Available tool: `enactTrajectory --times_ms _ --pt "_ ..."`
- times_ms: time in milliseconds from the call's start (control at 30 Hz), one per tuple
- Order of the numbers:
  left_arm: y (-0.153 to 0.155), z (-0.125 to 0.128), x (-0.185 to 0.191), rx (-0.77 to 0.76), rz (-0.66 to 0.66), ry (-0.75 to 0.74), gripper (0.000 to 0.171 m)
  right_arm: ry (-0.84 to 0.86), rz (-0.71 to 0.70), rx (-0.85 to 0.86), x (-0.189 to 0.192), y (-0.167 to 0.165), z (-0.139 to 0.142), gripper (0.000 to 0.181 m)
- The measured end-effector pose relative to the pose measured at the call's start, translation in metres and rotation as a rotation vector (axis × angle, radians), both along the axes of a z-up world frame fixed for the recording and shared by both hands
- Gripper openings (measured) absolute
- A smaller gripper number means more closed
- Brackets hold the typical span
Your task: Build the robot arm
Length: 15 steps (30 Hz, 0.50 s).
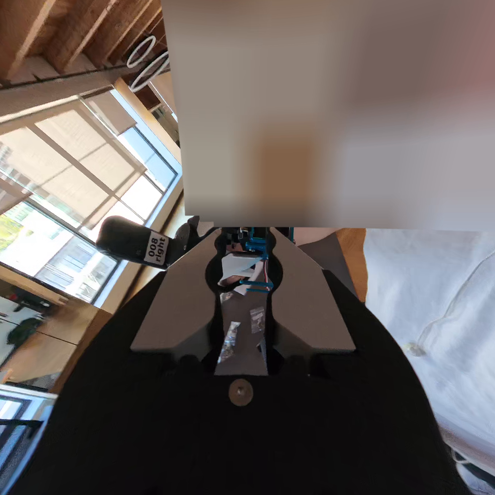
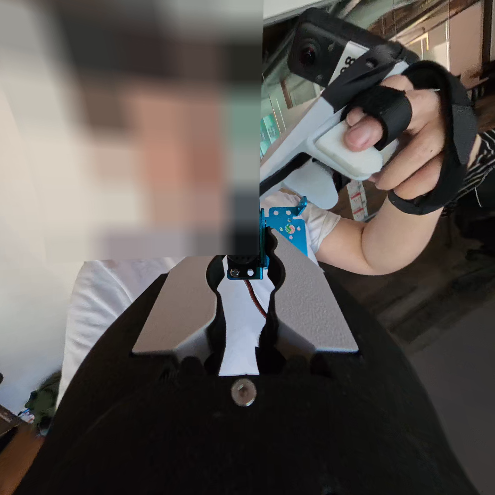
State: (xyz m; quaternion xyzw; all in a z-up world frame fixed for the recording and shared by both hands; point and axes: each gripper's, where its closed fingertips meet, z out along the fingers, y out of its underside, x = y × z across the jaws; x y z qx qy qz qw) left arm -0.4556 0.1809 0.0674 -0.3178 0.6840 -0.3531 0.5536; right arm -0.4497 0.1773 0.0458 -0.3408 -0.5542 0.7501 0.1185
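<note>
My right gripper point(image 2: 246, 261) is shut on a blue metal bracket assembly point(image 2: 290, 230) with a black servo point(image 2: 241, 263) and a red wire, held in the air. My left gripper point(image 1: 245, 234) has its jaws narrowly apart around the same blue bracket assembly point(image 1: 255, 241), and seems shut on it; a blurred patch cuts off the tips. The right gripper's black body point(image 1: 131, 241) shows at the left of the left wrist view. The left gripper's white handle point(image 2: 345, 150), in a strapped hand point(image 2: 407, 139), shows in the right wrist view.
A person in a white shirt point(image 1: 428, 308) is close on the right. Small clear plastic bags point(image 1: 231, 332) lie on a dark table point(image 1: 241, 356) below. Large windows point(image 1: 80, 174) and wooden ceiling beams point(image 1: 67, 34) are at the left. A bare forearm point(image 2: 356, 241) crosses behind the bracket.
</note>
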Motion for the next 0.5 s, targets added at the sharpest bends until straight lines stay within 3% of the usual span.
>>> enactTrajectory --times_ms 233,333,500 --pt "0.006 -0.039 0.017 -0.189 -0.107 0.162 0.021 0.077 0.006 -0.168 0.010 0.010 -0.035 0.027" --pt "0.016 -0.052 0.021 -0.242 -0.112 0.183 0.010 0.101 0.008 -0.212 0.012 0.016 -0.049 0.026" --pt "0.020 -0.064 0.021 -0.192 -0.137 0.193 0.026 0.122 0.024 -0.240 0.017 0.022 -0.056 0.026"
